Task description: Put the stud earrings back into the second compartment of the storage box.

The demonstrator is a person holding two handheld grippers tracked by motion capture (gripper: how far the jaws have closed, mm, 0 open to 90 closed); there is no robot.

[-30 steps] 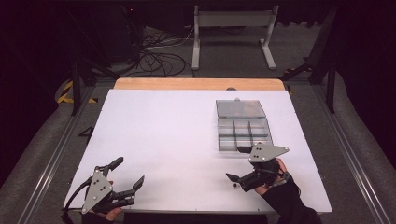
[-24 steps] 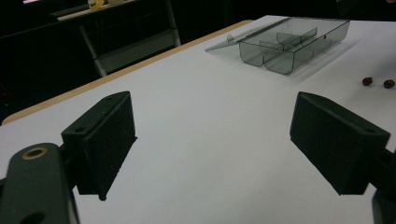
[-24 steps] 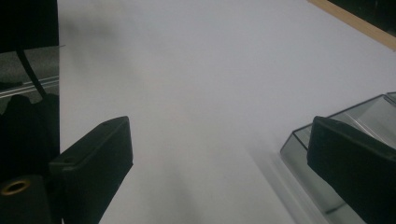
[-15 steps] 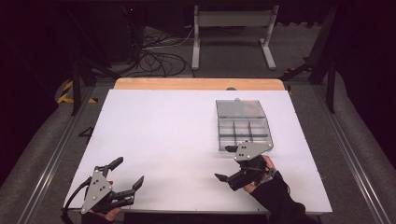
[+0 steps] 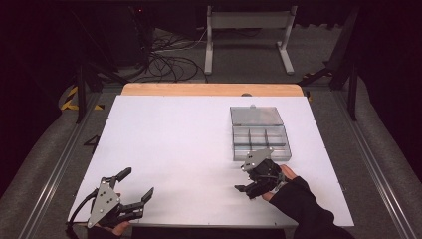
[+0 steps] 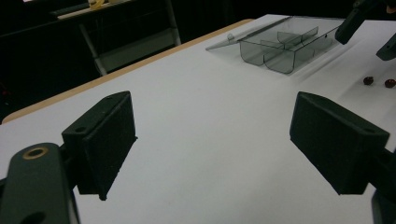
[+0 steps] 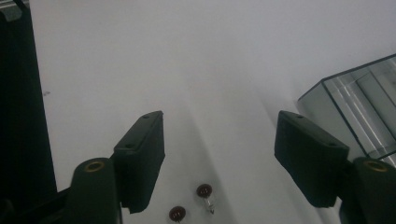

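**Both grippers wide open above the white tabletop**

On the left we see the left gripper [image 5: 137, 186] near the front edge of the white tabletop [image 5: 179, 144]. Its two jaws stand far apart and hold nothing; in the left gripper view there is bare tabletop between them. Far ahead of this gripper and to its right stands a clear compartment box [image 6: 285, 44] with its lid laid flat open behind it.

Going to the right, we find the right gripper [image 5: 249, 179], held in a hand [image 5: 283, 179] with a dark sleeve. It is just in front of the near side of the box [image 5: 260, 140]. Its jaws are also spread wide and grip nothing. In the right gripper view two small dark red round pieces [image 7: 191, 203] lie on the tabletop between the jaws, close together, nearer to the left jaw. We cannot tell what they are. A corner of the box [image 7: 359, 112] appears just beyond the right jaw.
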